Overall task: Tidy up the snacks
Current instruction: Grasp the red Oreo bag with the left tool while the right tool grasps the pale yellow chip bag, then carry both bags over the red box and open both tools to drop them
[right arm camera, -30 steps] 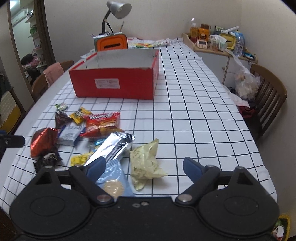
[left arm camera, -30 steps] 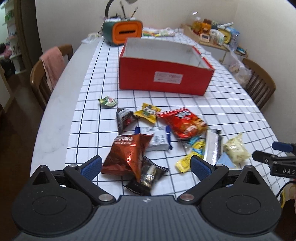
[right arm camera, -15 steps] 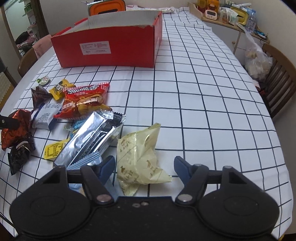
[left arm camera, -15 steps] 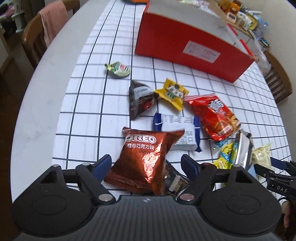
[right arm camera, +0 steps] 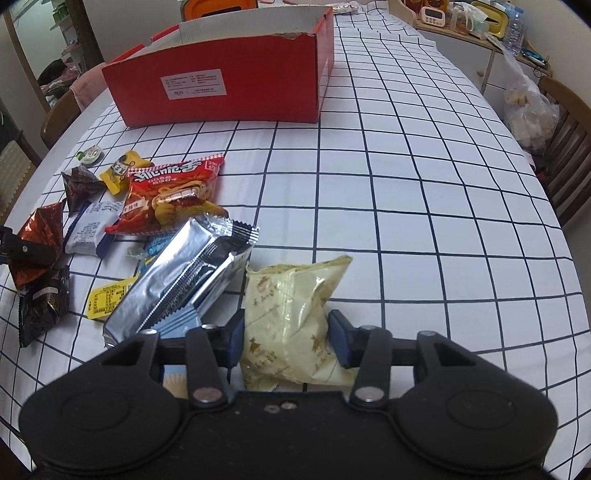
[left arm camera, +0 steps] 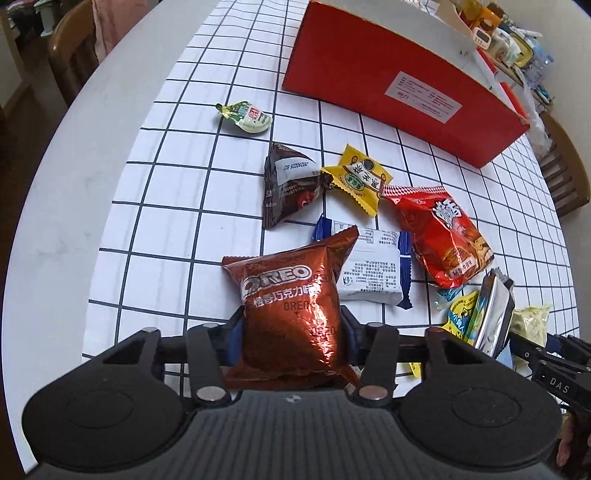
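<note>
Left gripper (left arm camera: 291, 334) jaws just been closing, blue pads now pressed on both sides of the copper Oreo bag (left arm camera: 291, 306), which sits near the tabletop's (left arm camera: 74, 206) left curved edge with a bare white strip beside it; right gripper (right arm camera: 286, 341) jaws also just been closing, pads squeezing the pale yellow snack bag (right arm camera: 291, 314) close to the near edge. Snack pile lies between the two: silver foil pack (right arm camera: 184, 280) just beside the yellow bag and touching a red chip bag (right arm camera: 170, 195), white-and-blue cracker pack (left arm camera: 373, 269) partly under the Oreo bag, dark triangular pack (left arm camera: 288, 184) touching a yellow candy wrapper (left arm camera: 356, 179), small green-lidded cup (left arm camera: 245, 116) apart from the rest toward the left edge, dark wrapper (right arm camera: 44, 302) under the Oreo bag at far left of the right view. Red cardboard box (right arm camera: 229, 85) open-topped, well behind the pile with clear cloth between. Right half of the white grid cloth (right arm camera: 424, 203) bare, lots of free room there. Wooden chairs (right arm camera: 565, 147) on both sides of the tabletop, one on the right with a plastic bag (right arm camera: 528, 110) in front, a cluttered sideboard (right arm camera: 476, 26) at back right
</note>
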{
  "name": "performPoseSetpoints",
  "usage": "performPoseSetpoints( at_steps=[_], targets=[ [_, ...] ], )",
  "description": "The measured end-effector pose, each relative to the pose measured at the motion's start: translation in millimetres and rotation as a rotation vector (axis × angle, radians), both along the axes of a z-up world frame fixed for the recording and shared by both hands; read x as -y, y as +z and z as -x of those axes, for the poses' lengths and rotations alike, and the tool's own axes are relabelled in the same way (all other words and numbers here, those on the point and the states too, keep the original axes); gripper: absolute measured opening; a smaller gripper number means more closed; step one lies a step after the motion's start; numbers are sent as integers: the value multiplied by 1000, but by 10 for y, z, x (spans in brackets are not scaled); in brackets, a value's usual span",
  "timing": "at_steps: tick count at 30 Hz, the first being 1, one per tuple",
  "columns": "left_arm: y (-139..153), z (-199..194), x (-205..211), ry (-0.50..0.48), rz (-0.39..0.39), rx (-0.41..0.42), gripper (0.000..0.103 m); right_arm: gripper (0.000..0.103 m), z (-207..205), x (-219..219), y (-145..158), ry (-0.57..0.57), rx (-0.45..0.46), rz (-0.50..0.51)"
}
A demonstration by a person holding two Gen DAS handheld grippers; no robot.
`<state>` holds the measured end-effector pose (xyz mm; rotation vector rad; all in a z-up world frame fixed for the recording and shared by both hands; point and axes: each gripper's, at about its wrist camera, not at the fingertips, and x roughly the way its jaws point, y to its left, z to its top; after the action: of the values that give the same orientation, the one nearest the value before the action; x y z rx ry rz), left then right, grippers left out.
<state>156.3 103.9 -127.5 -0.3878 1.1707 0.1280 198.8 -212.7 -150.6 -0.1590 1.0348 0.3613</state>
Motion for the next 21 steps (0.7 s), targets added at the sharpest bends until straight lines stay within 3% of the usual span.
performPoseSetpoints(
  at_steps=[2, 9, 21],
  targets=[
    [6, 11, 4, 10, -9, 3, 46, 37, 0, 23, 26, -5, 8, -9],
    [100, 118, -19, 64, -12, 31, 44, 34, -2, 122, 178, -8, 21, -54],
    [778, 172, 196, 87, -105, 130, 44, 34, -275, 127, 776, 76, 73, -141]
  ],
)
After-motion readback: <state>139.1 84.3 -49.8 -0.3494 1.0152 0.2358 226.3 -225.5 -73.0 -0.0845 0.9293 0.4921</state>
